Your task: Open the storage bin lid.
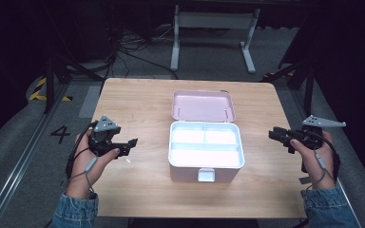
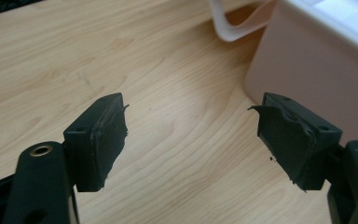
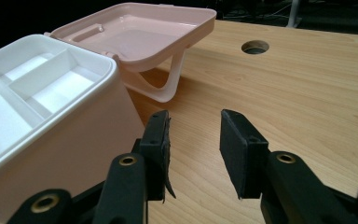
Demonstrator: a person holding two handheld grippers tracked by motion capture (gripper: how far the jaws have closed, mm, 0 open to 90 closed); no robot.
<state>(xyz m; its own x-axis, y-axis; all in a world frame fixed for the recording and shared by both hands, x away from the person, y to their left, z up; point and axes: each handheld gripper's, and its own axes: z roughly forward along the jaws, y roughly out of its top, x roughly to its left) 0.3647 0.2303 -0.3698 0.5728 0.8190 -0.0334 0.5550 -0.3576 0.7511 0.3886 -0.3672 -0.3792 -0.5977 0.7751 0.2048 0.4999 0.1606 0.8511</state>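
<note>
In the high view your left hand (image 1: pixel 86 159) sits at the lower left of the frame, over the left part of the light wooden table (image 1: pixel 138 99), with a denim cuff showing at the bottom edge. It holds the left gripper (image 1: pixel 129 145), whose black jaws point right, toward the middle of the frame. Your right hand (image 1: pixel 317 154) is at the right edge, mirrored, and the right gripper (image 1: pixel 274 134) points left. Both grippers are well apart from the box, one on each side of it.

In the left gripper view the left gripper (image 2: pixel 191 140) has its jaws spread wide, with bare wood grain between the pads and nothing held. In the right gripper view the right gripper (image 3: pixel 195 151) has its jaws parted by a narrower gap, also empty.

The pale pink plastic storage box (image 1: pixel 206 149) stands at the centre of the table. Its hinged lid (image 1: pixel 203 105) is thrown open and lies back behind it, toward the top of the frame. Inside sits a white divided tray (image 1: pixel 206 146): two smaller compartments at the back, one long one at the front. A white latch (image 1: pixel 206 175) hangs at the middle of the front wall. In the right gripper view the box (image 3: pixel 70 140) fills the left, and a curved pink handle (image 3: pixel 165 84) shows under the lid, with a round cable hole (image 3: pixel 255 46) in the table at upper right.
</note>
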